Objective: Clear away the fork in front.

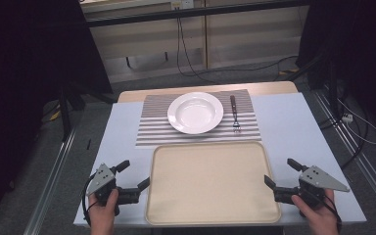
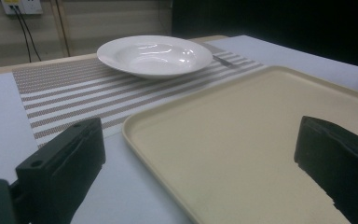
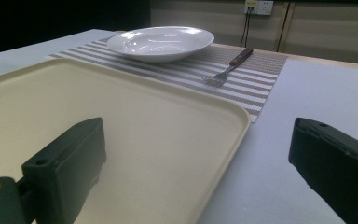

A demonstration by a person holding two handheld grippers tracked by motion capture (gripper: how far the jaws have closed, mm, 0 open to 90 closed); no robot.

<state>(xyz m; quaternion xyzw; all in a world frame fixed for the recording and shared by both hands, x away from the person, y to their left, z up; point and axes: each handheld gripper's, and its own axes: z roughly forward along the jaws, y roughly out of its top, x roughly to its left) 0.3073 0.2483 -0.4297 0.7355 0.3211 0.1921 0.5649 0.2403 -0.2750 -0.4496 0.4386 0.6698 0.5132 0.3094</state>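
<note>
White-covered table [image 1: 293,122], wood showing along its far edge. A beige tray [image 1: 210,183] sits at the near edge, in the middle. Left gripper [image 1: 133,175] at the tray's left rim, right gripper [image 1: 280,172] at its right rim, both with fingers spread, pinching nothing. Beyond the tray lies a striped mat [image 1: 152,127] carrying a white plate [image 1: 195,112] and a fork [image 1: 235,113]. Grey floor around the table, cables trailing, dark curtains either side.

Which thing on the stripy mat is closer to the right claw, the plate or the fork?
The fork. It lies on the right part of the striped mat, on the right claw's side, while the white plate sits near the mat's middle.
</note>
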